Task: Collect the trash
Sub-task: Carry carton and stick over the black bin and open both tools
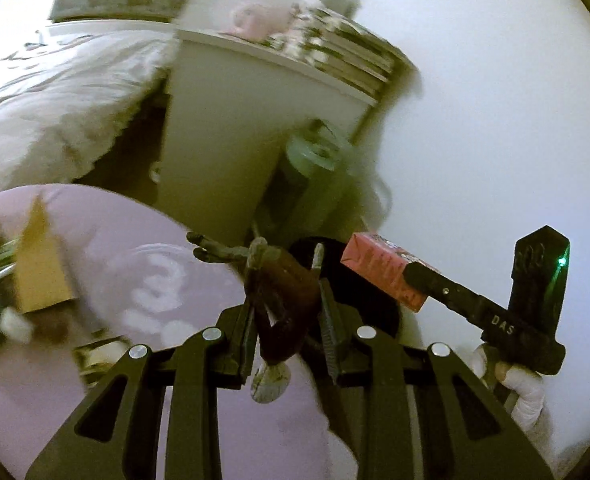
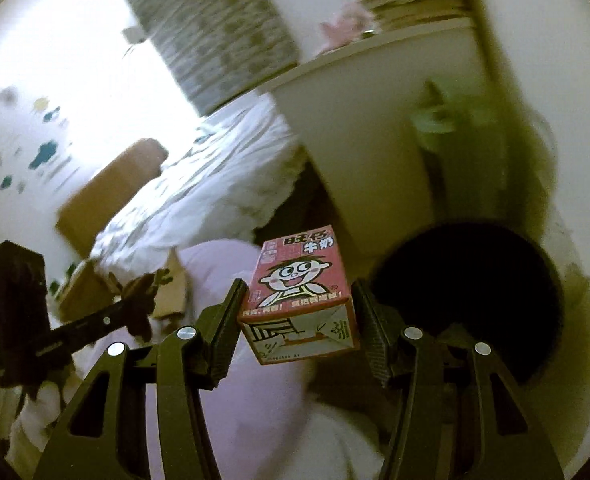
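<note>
My left gripper (image 1: 285,304) is shut on a dark brown banana peel (image 1: 283,292) whose stem sticks out to the left. In the right wrist view the same peel (image 2: 139,292) hangs from the left gripper (image 2: 135,304) at the far left. My right gripper (image 2: 299,294) is shut on a pink milk carton (image 2: 299,276) with a cartoon face, pressed between both pads. That carton (image 1: 383,276) also shows to the right of the peel. A black round bin (image 2: 467,300) opens just right of the carton and, in the left wrist view, the bin (image 1: 337,252) lies behind both held items.
A lilac round rug (image 1: 135,280) carries a cardboard box (image 1: 39,272) and scattered bits. Behind stand a white cabinet (image 1: 235,120) topped with stacked books (image 1: 347,52), a green roll (image 1: 311,168) beside it, and a bed (image 1: 55,92). A white-gloved hand (image 1: 527,392) holds the right gripper.
</note>
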A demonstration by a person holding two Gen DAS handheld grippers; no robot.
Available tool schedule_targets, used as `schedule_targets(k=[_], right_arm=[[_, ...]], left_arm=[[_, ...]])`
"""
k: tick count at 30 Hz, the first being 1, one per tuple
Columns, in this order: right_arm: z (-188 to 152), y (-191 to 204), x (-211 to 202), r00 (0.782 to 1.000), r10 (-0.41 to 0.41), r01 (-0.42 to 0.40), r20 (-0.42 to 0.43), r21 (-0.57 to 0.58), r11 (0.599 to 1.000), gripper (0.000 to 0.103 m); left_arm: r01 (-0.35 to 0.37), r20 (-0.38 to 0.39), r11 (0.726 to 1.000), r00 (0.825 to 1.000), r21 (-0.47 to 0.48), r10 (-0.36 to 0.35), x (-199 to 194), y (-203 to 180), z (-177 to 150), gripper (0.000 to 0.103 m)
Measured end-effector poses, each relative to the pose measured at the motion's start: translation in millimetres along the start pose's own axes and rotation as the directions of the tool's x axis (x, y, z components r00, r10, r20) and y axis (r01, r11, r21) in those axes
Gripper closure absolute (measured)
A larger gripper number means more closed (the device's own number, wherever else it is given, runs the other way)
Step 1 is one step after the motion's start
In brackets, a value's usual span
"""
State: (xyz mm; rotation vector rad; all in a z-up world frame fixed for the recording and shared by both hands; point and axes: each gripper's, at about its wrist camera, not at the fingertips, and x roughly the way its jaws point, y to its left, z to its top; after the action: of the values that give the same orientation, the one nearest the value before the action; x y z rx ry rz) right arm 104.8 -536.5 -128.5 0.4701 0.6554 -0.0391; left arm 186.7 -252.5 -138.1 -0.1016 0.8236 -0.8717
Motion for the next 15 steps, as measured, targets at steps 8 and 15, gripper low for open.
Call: schedule_targets(k=[8,15], right_arm=[[-7.1,-65.8,-6.7,0.997,-0.082,0.081,0.009,0.095,0.992,0.049],[-15.1,-105.8,-2.0,0.990,-0.143,0.143,-0.011,0.139,0.980,0.049]], left_arm=[[-0.018,-0.040,0.986,0.999,0.168,0.025,55.7,-62.5,2.1,0.075],[0.015,-0.091,0.968,0.996,0.249,0.008,102.1,-98.2,-3.4,0.075]])
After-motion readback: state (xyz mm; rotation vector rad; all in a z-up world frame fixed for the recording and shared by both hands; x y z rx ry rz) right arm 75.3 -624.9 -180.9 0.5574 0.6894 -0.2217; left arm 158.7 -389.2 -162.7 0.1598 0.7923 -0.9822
